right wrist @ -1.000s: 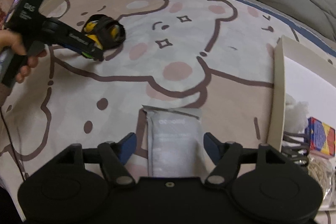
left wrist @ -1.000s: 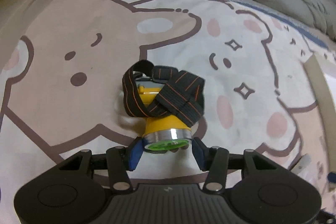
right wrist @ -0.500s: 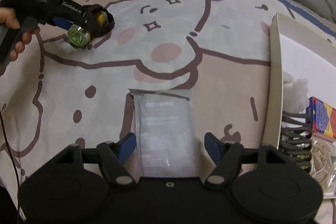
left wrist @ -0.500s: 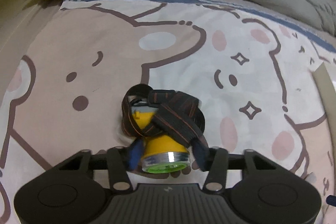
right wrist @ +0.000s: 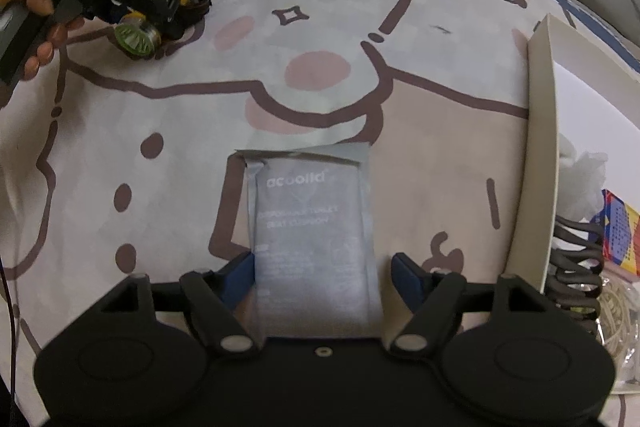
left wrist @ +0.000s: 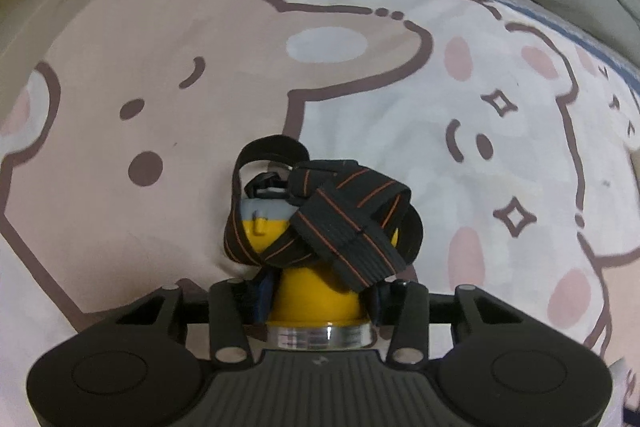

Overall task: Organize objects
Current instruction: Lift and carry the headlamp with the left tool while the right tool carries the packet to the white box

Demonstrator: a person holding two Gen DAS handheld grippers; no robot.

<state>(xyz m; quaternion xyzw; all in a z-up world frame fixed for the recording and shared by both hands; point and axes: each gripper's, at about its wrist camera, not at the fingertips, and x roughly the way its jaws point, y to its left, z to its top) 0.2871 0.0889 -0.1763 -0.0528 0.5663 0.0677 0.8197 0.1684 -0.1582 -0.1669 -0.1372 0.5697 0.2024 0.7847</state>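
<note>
Left gripper (left wrist: 318, 301): closing around the yellow headlamp (left wrist: 316, 291).
Right gripper (right wrist: 322, 277): spread wide over the grey packet (right wrist: 314, 235).
Bed (right wrist: 400, 107): bear sheet.

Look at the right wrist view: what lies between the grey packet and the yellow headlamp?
Nothing. Between the packet and the headlamp the right wrist view shows only bare printed bedsheet.

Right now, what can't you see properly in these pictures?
- Headlamp lens: left wrist view, hidden behind the left gripper, whose jaws are closing around it.
- Grey packet bottom: right wrist view, under the right gripper.
- Box contents: cut off at the right edge.
</note>
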